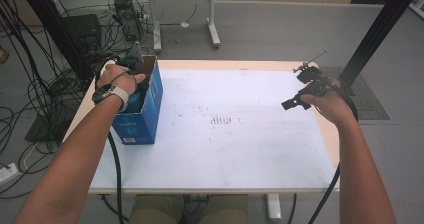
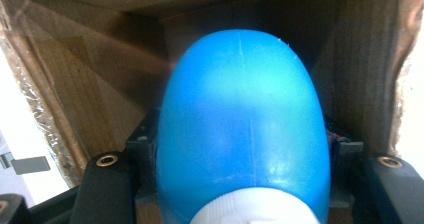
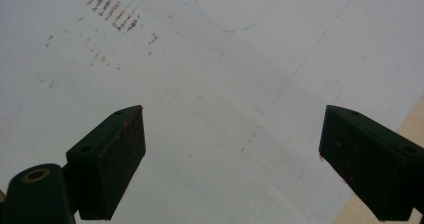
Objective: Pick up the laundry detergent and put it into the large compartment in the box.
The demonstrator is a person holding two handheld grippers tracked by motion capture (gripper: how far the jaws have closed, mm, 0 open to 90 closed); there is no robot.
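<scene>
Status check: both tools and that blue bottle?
Left tool shut on blue plastic bottle inside blue cardboard box. Right tool open, empty above white table.

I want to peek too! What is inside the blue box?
Inside the blue box the left tongs grip a blue bottle with a white cap between brown cardboard walls. The bottle covers the bottom of the box.

High view: above near edge, looks forward-down over whole bench [image 1: 225,149]. Left tool view: inside box [image 1: 141,111], close on bottle [image 2: 242,129]. Right tool view: near, down at bench, sharing brown marks [image 3: 115,11].
</scene>
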